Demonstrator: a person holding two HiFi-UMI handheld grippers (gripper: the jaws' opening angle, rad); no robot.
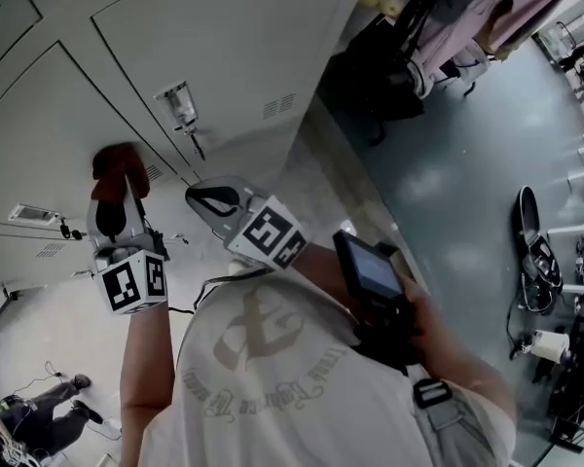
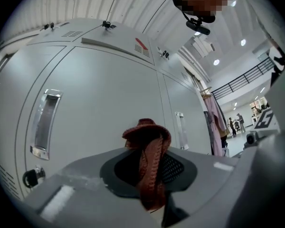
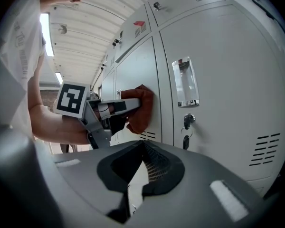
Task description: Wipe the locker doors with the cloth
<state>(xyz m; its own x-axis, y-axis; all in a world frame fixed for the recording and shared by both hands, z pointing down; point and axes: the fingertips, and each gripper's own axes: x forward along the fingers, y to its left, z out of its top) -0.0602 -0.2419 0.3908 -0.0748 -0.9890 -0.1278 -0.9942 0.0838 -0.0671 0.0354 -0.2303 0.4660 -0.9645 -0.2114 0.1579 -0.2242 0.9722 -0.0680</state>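
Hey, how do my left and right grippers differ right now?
The left gripper is shut on the reddish cloth; the right gripper is shut on nothing. The left gripper presses its cloth against a locker door; the right gripper is held clear of the doors. Both point toward the lockers.

Cloth (image 3: 141,109) on locker door (image 3: 133,70) — jaws together
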